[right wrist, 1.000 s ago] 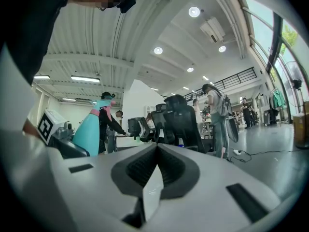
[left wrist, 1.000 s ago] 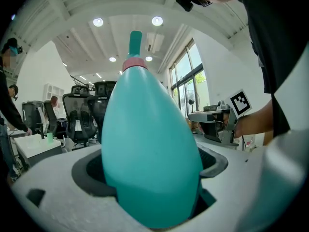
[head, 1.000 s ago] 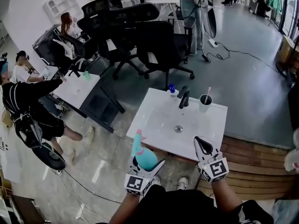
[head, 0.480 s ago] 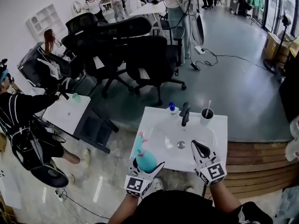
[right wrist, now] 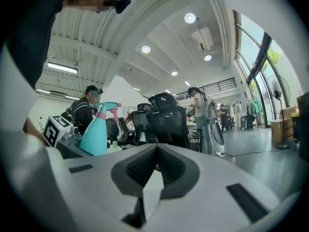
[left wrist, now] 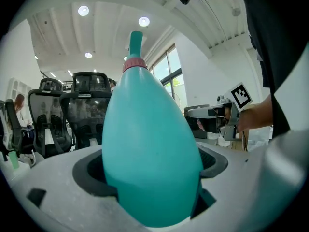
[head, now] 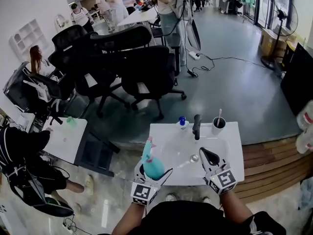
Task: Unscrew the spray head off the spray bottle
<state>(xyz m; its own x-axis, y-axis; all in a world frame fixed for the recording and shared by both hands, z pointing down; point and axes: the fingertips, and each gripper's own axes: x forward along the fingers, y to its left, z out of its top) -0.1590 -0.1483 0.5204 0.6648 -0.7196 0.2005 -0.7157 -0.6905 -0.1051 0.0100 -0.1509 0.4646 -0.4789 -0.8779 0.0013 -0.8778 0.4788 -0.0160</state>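
one spray bottle held upright, spray head on

the one teal spray bottle (head: 152,164) stands upright in the lower middle of the head view, off the desk, over the lower left edge of the white desk (head: 234,146). its pink collar (left wrist: 134,64) and spray head (head: 147,144) sit on top of the neck. the left gripper (head: 154,173) has its two fingers clenched on the bottle's wide body, one on each side, as the left gripper view shows close up. the right gripper (head: 209,155), just to the right in the head view and apart from the bottle, has its fingers pressed together with nothing between them.

the white desk has a sink bowl with one drain (head: 194,158). along its far edge stand three things in a row: one small bottle with a blue cap (head: 182,122), one black tap (head: 196,126) and one cup (head: 218,126) with a stick in it.

a second white desk (head: 61,141) lies at the left of the head view, with one small green thing (head: 71,122) on it. beyond both desks at least three black office chairs (head: 149,72) are bunched together on the grey floor, and several people stand at the top of the frame.
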